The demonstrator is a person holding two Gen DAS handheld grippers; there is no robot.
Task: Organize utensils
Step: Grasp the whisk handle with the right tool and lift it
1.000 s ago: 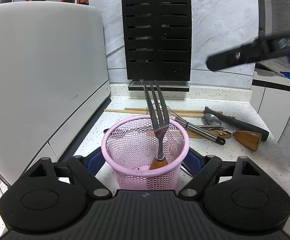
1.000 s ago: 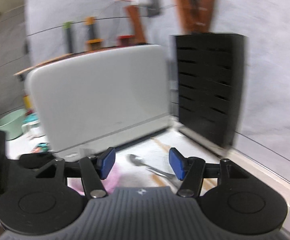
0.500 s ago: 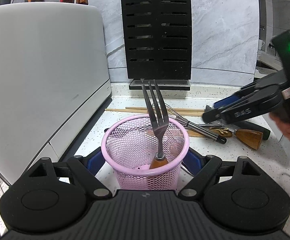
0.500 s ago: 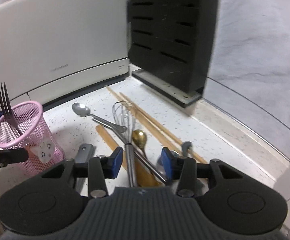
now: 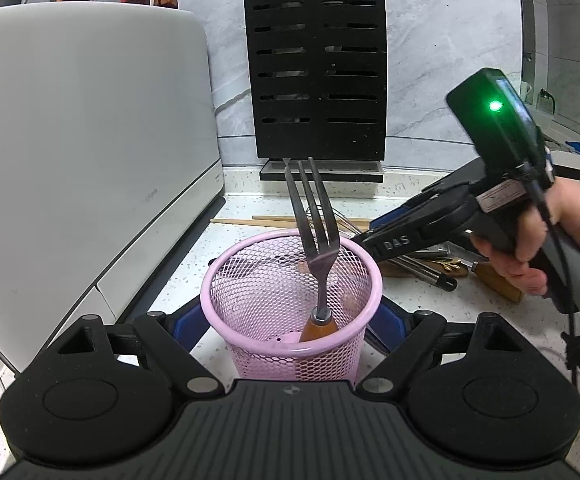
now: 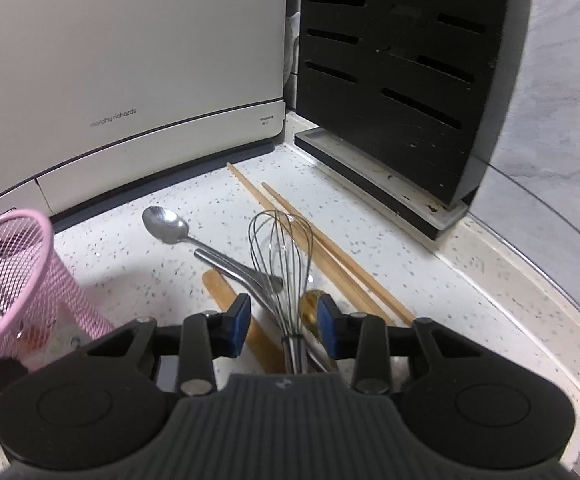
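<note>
My left gripper [image 5: 290, 320] has just widened around the basket [image 5: 291, 308], pads off it. My right gripper [image 6: 284, 326], narrowing but unclosed, straddles the whisk [image 6: 282, 248]; I should centre on its handle before squeezing. Only the left view shows the fork [image 5: 313, 236] standing in the basket.

One pink mesh basket [image 5: 290, 304] is seen, with one fork [image 5: 313, 240] standing in it. On the counter [image 6: 429, 280], one whisk [image 6: 282, 256], two silver spoons [image 6: 166, 224], one gold spoon [image 6: 309, 304] and two chopsticks [image 6: 329, 252] are counted.
</note>
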